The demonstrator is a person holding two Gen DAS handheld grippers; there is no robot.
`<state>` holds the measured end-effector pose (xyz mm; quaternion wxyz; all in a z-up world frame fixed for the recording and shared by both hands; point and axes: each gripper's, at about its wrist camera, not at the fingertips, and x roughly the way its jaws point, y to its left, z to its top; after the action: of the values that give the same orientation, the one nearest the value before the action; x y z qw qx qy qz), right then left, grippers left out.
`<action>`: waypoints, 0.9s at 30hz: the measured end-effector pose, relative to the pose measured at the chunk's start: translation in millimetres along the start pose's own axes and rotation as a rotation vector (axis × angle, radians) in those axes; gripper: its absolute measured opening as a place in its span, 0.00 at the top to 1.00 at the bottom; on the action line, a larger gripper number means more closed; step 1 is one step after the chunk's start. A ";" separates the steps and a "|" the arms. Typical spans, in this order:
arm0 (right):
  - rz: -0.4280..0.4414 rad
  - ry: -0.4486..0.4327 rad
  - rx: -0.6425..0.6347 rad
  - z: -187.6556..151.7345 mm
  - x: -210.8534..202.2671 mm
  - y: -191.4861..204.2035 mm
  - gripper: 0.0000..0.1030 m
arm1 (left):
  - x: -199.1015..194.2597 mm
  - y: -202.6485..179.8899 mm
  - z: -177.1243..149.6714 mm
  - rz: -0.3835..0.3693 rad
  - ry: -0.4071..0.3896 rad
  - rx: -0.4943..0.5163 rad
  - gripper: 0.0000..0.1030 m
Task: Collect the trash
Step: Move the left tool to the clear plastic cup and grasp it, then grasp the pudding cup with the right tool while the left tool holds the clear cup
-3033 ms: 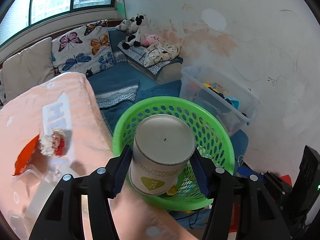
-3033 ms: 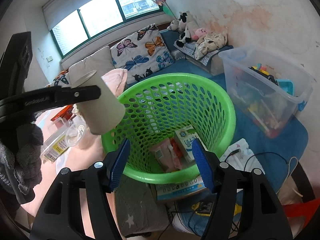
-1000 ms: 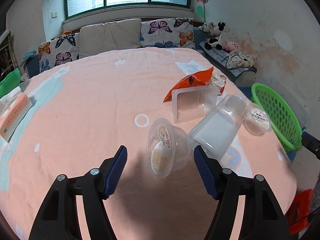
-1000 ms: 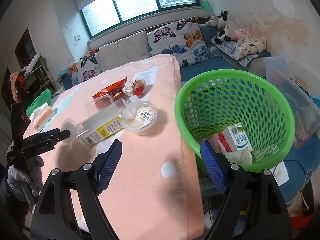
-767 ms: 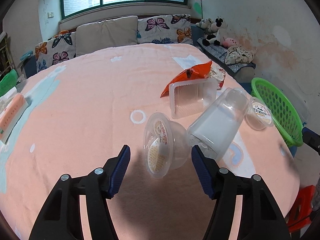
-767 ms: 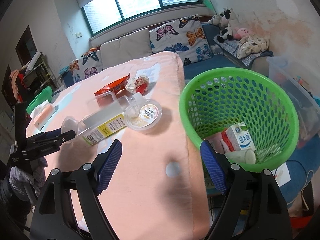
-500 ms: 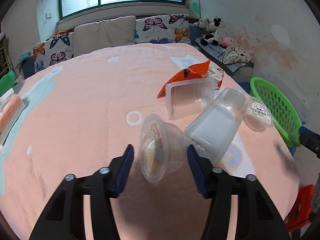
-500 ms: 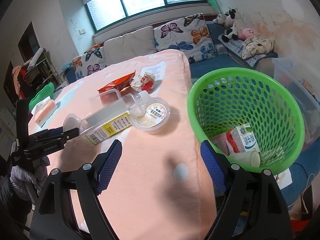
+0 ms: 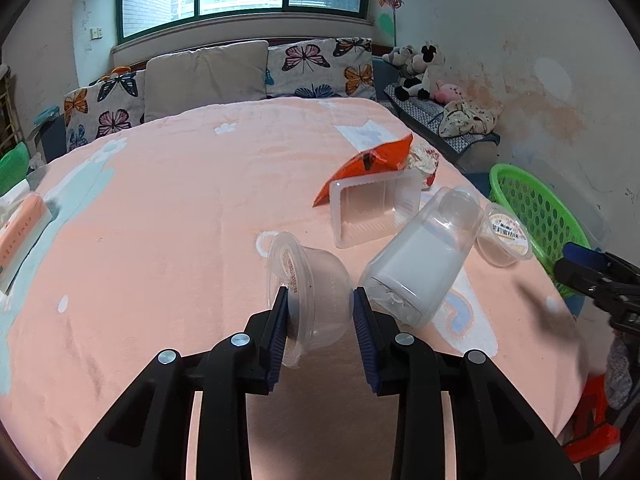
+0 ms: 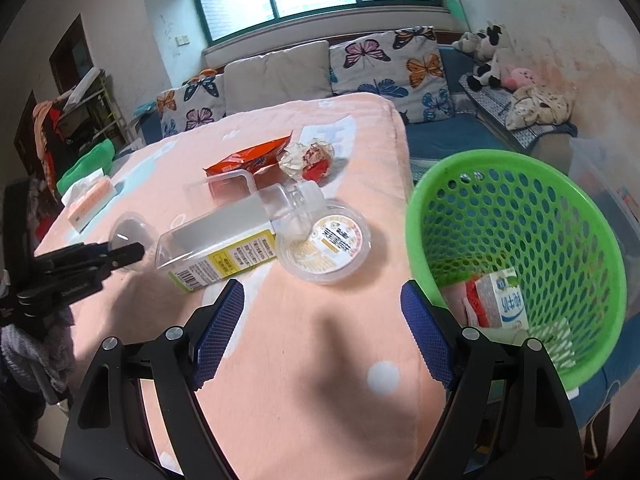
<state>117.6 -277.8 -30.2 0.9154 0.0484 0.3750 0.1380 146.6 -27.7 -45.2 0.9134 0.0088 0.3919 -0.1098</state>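
Left tongs (image 9: 320,320) closing narrow on a clear cup (image 9: 316,284) lying sideways, pads at both its sides, just beside the bottle (image 9: 420,256). Right tongs (image 10: 320,332) wide, empty, above bare pink surface (image 10: 320,360). Green basket (image 10: 516,248) beyond the surface's right edge.

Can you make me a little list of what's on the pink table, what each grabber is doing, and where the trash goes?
left gripper: jaws closing on the clear cup lying on its side
right gripper: open, empty, above the pink table
still on table: clear bottle, sealed cup, clear tray, orange wrapper, crumpled wrapper
trash goes in: green basket, beside the table
already in basket: milk carton
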 end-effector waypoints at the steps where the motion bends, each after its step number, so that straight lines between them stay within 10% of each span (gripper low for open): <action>1: 0.002 0.002 -0.006 1.5 2.7 0.6 0.22 | -2.6 1.2 0.5 0.000 -0.005 -0.002 0.70; 27: -0.002 0.074 -0.065 21.3 57.5 -3.0 0.33 | -36.0 7.6 12.3 -0.032 -0.058 -0.025 0.70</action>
<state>172.3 -263.7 -54.4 0.9021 0.0133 0.4041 0.1511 132.9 -14.6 -11.3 0.9225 -0.0121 0.3667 -0.1198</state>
